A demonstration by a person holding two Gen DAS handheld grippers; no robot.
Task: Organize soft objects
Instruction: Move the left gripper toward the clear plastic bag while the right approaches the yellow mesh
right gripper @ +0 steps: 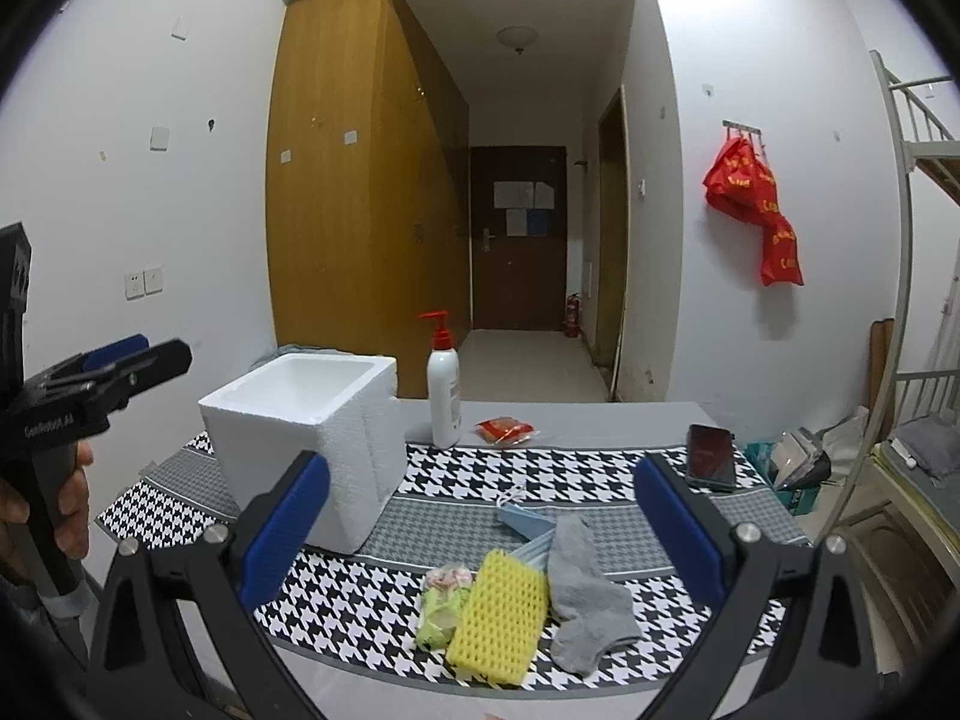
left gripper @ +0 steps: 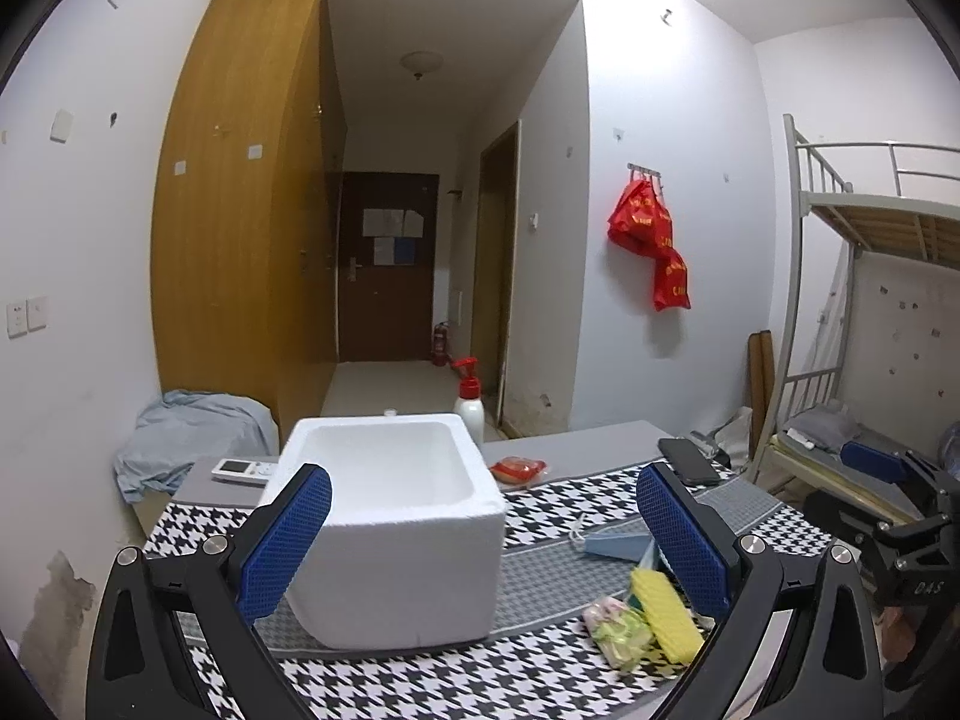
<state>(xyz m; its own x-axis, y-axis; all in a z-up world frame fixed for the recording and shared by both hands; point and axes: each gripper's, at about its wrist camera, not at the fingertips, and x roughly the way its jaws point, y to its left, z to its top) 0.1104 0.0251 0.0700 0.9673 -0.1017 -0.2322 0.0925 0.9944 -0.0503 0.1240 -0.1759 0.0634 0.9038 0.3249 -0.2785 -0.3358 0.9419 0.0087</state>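
Your left gripper [left gripper: 483, 534] hangs above the table with its blue-padded jaws spread wide and nothing between the pads. A white foam box [left gripper: 390, 516] stands open-topped in the gap between those jaws, closer to the left pad, on a houndstooth cloth [left gripper: 360, 684]. Just inside the right jaw lie a yellow sponge [left gripper: 666, 615] and a pale green packet [left gripper: 618, 630], touching each other; beyond them sits a blue mask [left gripper: 615, 543]. Past the box you can see a remote [left gripper: 243, 470], a pump bottle [left gripper: 469, 405] and a red packet [left gripper: 516, 470]. A phone [left gripper: 690, 461] lies beyond the right jaw's tip.

Your right gripper [right gripper: 483, 531] also hovers with jaws wide apart and empty. Between them, low in the gap, the sponge [right gripper: 498, 618] lies with the green packet [right gripper: 441, 603] against its left side and a grey sock [right gripper: 585, 594] against its right. The mask [right gripper: 522, 525] pokes out just beyond the sponge and sock. The box [right gripper: 312, 438] stands beyond the left jaw's tip, the bottle [right gripper: 444, 396] and red packet [right gripper: 504, 430] farther off behind it. The phone [right gripper: 711, 456] rests beyond the right jaw's tip, near the table [right gripper: 600, 414] edge. Far left of the jaws, your left hand [right gripper: 36, 510] grips the other tool's handle.
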